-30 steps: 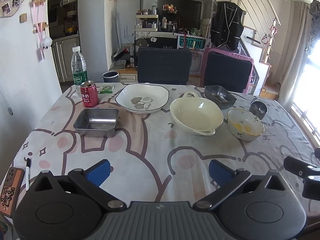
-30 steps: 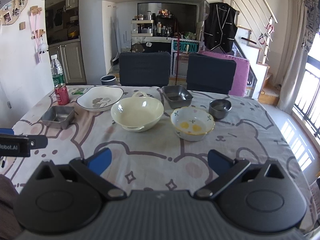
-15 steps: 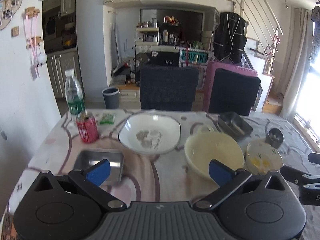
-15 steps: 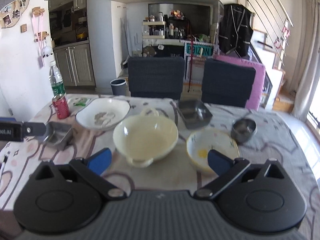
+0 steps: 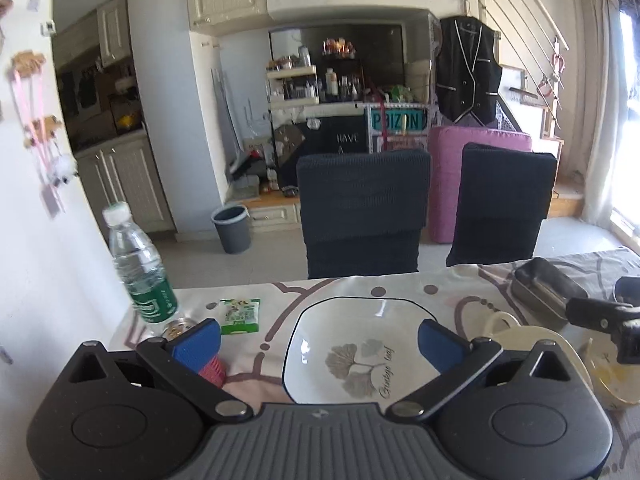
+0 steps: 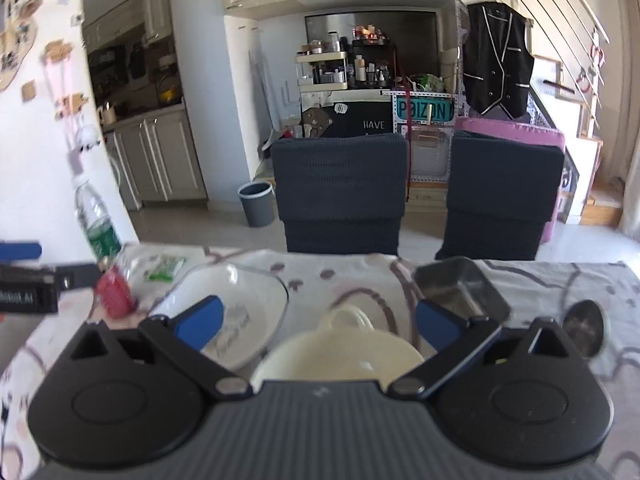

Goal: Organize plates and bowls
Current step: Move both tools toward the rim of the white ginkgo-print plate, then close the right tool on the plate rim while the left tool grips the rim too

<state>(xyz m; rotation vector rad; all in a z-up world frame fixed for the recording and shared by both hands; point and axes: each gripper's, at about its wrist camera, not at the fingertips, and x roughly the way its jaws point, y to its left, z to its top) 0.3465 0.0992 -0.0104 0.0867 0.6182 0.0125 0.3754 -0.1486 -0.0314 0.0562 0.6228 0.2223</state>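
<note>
My left gripper (image 5: 320,340) is open and empty, its blue pads either side of a white square plate with a leaf print (image 5: 360,344). My right gripper (image 6: 318,320) is open and empty just above a cream two-handled bowl (image 6: 340,344). That bowl shows at the right in the left wrist view (image 5: 532,336). The leaf plate (image 6: 240,304) lies left of the cream bowl. A steel square tray (image 6: 460,284) sits behind the bowl, and a small steel bowl (image 6: 586,328) at the right. A yellow-flowered bowl (image 5: 612,376) shows at the right edge.
A red can (image 6: 114,296), a water bottle (image 5: 140,264) and a green packet (image 5: 240,314) stand at the table's far left. Two dark chairs (image 5: 364,208) stand behind the table. The right gripper's body (image 5: 600,316) reaches into the left wrist view.
Both grippers have moved forward and lower toward the dishes: the left now frames the leaf plate, the right the cream bowl. Both stay open.
</note>
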